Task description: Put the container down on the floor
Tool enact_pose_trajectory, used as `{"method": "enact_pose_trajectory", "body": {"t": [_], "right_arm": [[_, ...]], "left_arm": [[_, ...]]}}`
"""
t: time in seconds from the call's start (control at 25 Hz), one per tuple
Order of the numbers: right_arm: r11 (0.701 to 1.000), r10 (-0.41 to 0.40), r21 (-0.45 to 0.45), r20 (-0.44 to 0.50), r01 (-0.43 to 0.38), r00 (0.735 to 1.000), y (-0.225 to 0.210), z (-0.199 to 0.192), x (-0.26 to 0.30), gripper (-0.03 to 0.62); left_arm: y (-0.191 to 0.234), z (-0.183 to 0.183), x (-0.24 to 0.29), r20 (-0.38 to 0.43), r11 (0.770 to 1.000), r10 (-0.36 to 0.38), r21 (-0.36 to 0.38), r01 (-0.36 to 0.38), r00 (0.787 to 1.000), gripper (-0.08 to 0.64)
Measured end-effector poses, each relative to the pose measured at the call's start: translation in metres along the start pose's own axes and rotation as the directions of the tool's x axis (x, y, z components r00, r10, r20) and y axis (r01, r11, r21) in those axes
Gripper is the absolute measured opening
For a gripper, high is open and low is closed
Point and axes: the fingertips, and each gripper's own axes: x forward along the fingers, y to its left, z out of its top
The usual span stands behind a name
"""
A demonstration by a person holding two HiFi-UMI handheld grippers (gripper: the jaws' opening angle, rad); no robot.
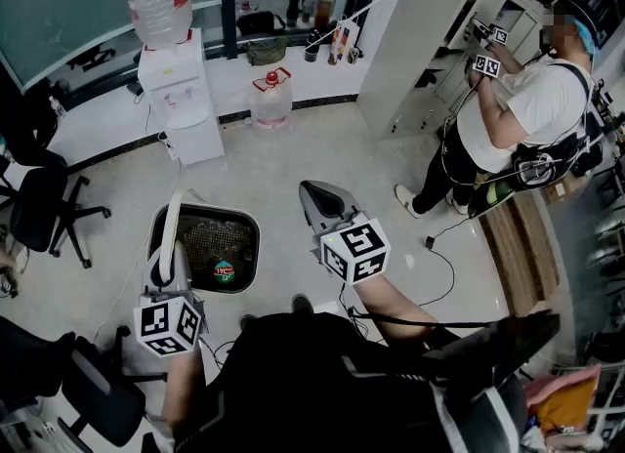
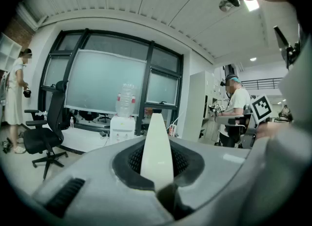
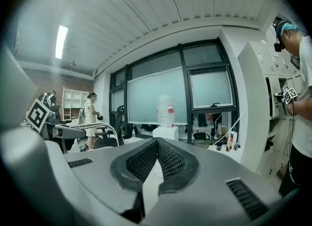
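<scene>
The left gripper [image 1: 166,267] was pinched onto the white handle [image 1: 173,215] of the container [image 1: 253,246]. In the left gripper view that strip stood upright between the pads, with the jaws closed against it. The right gripper [image 1: 314,195] was pressed together on nothing, its mesh pads meeting at the tips.

Taking the water dispenser [image 1: 181,100] as the mark, the container hung on the person's side of it, well apart from it, with its mouth facing up. The left gripper sat at the container's edge farthest from the dispenser. The handle arched from the grip toward the dispenser, over the rim. The right gripper was farther from the dispenser than the container was, and off to its right. So the left hand alone carried the load, and the drop was judged to be straight down to the floor [image 1: 322,148].

The container's base was hidden, so whether it already touched the floor could not be told. A small round red-and-green item [image 1: 224,270] inside was too small to identify.
</scene>
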Motion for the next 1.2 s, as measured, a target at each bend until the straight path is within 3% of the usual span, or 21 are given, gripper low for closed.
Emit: {"method": "enact_pose_trajectory", "body": {"t": [0.64,1.2], "right_arm": [[1.0,0.005,-0.015,0.0,-0.005,1.0,0.011,0.004,0.004,0.006],[0.998,-0.065,-0.012,-0.009,0.065,0.998,0.037,-0.001,0.021,0.008]], "left_arm": [[0.007,0.003,-0.003,0.008,1.0,-0.01,-0.001,0.01,1.0,0.032],[0.041,0.001,0.005,0.01,0.996,-0.092,0.005,0.092,0.996,0.032]]}}
